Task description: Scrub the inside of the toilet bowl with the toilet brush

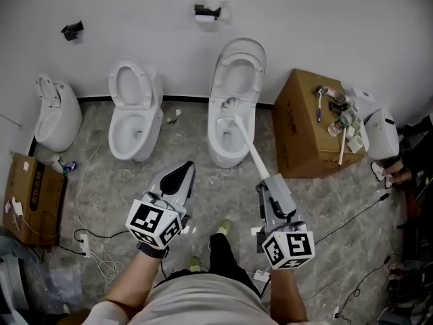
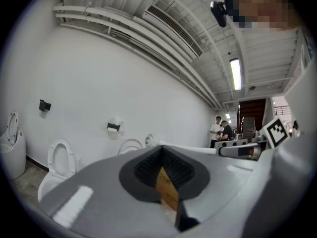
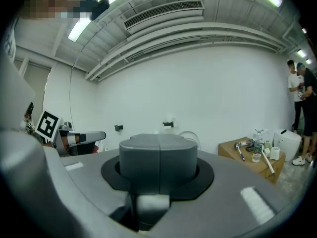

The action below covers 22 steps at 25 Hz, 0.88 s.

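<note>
The white toilet [image 1: 235,114] at the right of the row stands with its lid up against the wall. A white toilet brush [image 1: 245,137] slants down into it, its bristle head [image 1: 230,105] inside the bowl near the far rim. My right gripper [image 1: 266,186] is shut on the low end of the brush handle, in front of the toilet. My left gripper [image 1: 184,171] hangs shut and empty over the floor, left of that toilet. In the left gripper view, the left gripper [image 2: 161,155] has its jaws together, and the toilet lid [image 2: 130,145] shows beyond them.
Two more toilets [image 1: 135,114] [image 1: 57,114] stand to the left. A cardboard box [image 1: 304,137] with brushes and bottles sits right of the toilet, a white appliance [image 1: 380,135] beside it. Another box [image 1: 30,195] and cables [image 1: 88,242] lie at left. People [image 3: 302,113] stand at the far right.
</note>
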Tool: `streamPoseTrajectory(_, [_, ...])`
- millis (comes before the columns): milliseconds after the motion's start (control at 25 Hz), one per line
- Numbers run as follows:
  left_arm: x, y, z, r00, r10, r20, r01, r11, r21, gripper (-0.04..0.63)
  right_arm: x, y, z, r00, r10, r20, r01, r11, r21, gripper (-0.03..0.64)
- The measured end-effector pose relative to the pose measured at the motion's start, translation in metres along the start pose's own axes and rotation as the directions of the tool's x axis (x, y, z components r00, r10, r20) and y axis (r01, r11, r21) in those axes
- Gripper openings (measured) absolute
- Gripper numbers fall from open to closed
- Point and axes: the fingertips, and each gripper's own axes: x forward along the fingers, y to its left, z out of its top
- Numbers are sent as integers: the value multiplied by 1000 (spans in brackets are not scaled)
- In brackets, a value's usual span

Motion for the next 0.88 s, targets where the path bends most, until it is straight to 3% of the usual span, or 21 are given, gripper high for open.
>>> streamPoseTrajectory(560, [189, 31, -13, 1000, 6, -20, -6, 1000, 1, 6, 140, -127, -14, 993, 30, -112, -41, 995, -92, 161])
streamPoseTrajectory(880, [253, 61, -36, 998, -1, -59, 1, 1000, -2, 6, 202, -151, -40, 983, 35, -177, -49, 996, -74, 161])
